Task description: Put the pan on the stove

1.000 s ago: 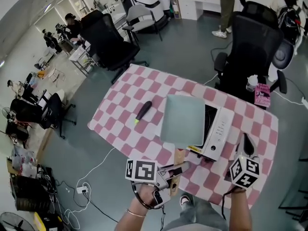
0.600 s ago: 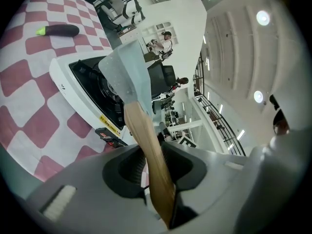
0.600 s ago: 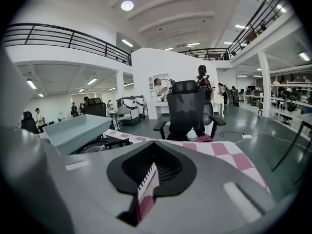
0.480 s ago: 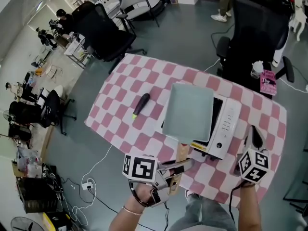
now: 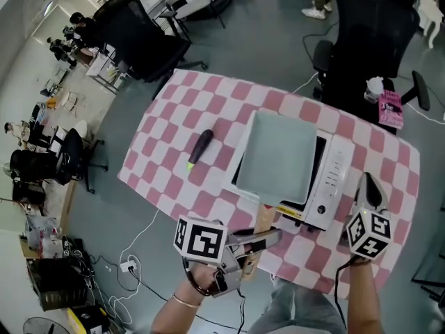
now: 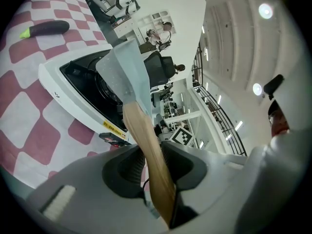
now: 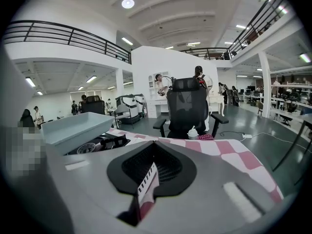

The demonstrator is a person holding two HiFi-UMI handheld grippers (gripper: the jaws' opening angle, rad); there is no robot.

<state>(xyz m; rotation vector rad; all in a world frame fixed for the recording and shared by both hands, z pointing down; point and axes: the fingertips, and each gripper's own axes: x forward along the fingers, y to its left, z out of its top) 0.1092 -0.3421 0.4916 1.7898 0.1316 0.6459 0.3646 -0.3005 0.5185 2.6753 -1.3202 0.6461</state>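
A pale blue-green square pan hangs tilted just above the white portable stove on the pink checked table and hides most of the burner. My left gripper is shut on the pan's wooden handle at the near table edge. In the left gripper view the handle runs out from between the pads to the pan over the stove. My right gripper hovers to the right of the stove, jaws together and empty. The right gripper view has the pan at its left.
A dark oblong thing with a yellow-green tip lies on the table left of the stove. Behind the table stands a black office chair, with a cup and a pink book next to it. Cables run across the floor at the left.
The pan has shifted a little further over the stove and sunk towards it. Both grippers have dropped slightly. The left grip on the handle is unchanged.
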